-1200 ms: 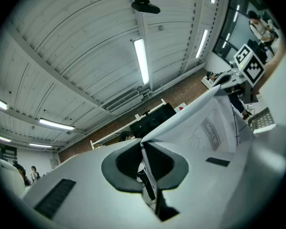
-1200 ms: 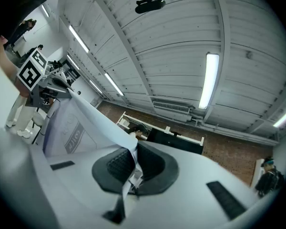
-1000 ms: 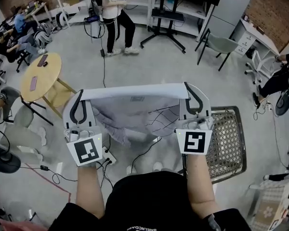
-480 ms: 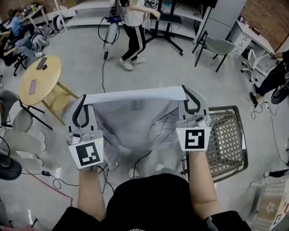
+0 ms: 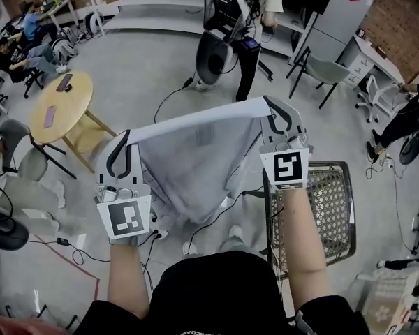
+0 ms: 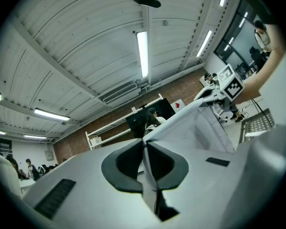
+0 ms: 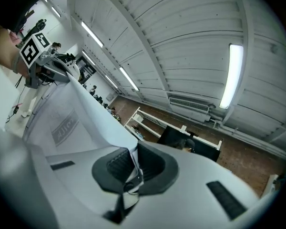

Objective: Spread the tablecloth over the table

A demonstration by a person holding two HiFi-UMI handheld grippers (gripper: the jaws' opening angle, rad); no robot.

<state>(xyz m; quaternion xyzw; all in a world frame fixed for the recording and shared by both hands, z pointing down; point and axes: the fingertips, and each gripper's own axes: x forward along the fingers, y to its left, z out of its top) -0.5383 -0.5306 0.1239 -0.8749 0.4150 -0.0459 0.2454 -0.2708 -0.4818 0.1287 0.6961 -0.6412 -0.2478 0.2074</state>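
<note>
Left gripper [image 5: 123, 139] and right gripper [image 5: 271, 107] fingers both clamped on top corners of tablecloth [image 5: 195, 162], hanging mid-air between them. Keep edge taut, level the right side, avoid floor drag.

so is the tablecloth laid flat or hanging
Hanging: the tablecloth is stretched between the left claw and right claw, drooping above the floor.
</note>
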